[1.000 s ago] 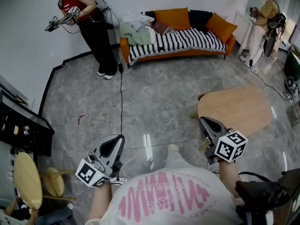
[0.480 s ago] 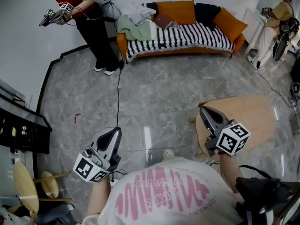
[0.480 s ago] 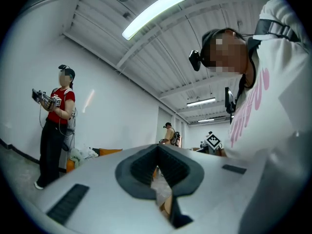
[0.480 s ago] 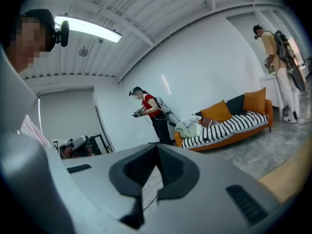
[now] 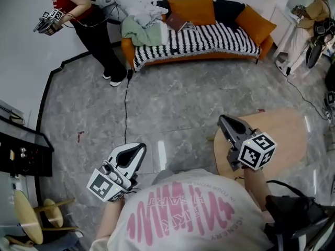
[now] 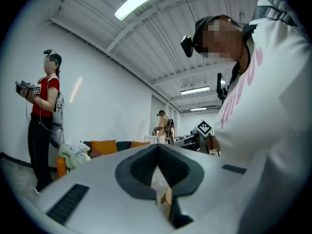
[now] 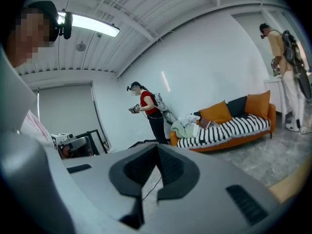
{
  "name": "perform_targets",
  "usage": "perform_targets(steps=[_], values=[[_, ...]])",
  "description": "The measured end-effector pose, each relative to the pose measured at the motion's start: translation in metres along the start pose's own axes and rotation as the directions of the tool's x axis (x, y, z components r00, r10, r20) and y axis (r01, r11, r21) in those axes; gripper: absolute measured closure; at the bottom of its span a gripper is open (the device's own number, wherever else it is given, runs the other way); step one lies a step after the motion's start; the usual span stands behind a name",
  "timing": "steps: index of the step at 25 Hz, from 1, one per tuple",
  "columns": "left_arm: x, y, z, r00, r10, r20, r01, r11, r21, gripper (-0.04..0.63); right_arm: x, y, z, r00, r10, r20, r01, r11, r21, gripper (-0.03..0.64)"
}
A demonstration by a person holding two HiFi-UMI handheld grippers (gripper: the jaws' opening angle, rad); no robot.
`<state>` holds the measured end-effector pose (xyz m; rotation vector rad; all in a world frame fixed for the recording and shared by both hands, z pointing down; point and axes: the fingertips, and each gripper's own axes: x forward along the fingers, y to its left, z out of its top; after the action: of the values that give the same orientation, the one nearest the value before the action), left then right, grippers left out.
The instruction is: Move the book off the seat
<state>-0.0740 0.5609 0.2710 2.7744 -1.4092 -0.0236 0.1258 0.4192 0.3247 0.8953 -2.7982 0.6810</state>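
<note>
The book [image 5: 177,22] is a brown volume lying on the striped seat of the orange sofa [image 5: 209,42] far across the floor, next to a heap of clothes [image 5: 142,26]. It also shows in the right gripper view as the book [image 7: 205,125] and, small, in the left gripper view as the book [image 6: 94,153]. My left gripper [image 5: 140,148] is held low at my left, shut and empty, pointing toward the sofa. My right gripper [image 5: 221,120] is at my right over the edge of the round wooden table [image 5: 282,135], shut with nothing in it. Both are far from the book.
A person in a red top [image 5: 78,7] stands by the sofa's left end, and a black cable [image 5: 125,103] runs from there across the grey floor. Another person [image 5: 314,9] stands at the far right. A black shelf [image 5: 21,153] and wooden stools [image 5: 31,213] sit at my left.
I have moved forward across the floor toward the sofa, both grippers carried along and still shut. The table now lies right beside my right gripper; the person in red sits further left in view.
</note>
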Motion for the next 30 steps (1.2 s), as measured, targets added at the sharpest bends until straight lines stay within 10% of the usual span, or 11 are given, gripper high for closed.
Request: perform_targets(steps=[7,18,30], values=[[0.031,0.01,-0.002,0.999,0.005,-0.044,-0.003,0.999,0.047,0.589,0.007,-0.015,-0.001,1.0,-0.001,0.002,0.001,1.0,0.01,0.607],[0.022,0.066,-0.024,0.993,0.118,0.005,-0.112,0.95,-0.292,0.589,0.042,-0.022,-0.016,0.999,-0.011,-0.052,0.013,0.999,0.041,0.607],[0.067,0.169,-0.031,0.998,0.044,-0.033,-0.052,0.947,-0.317,0.589,0.137,-0.038,0.011,0.995,-0.059,-0.078,0.064,0.996,0.06,0.607]])
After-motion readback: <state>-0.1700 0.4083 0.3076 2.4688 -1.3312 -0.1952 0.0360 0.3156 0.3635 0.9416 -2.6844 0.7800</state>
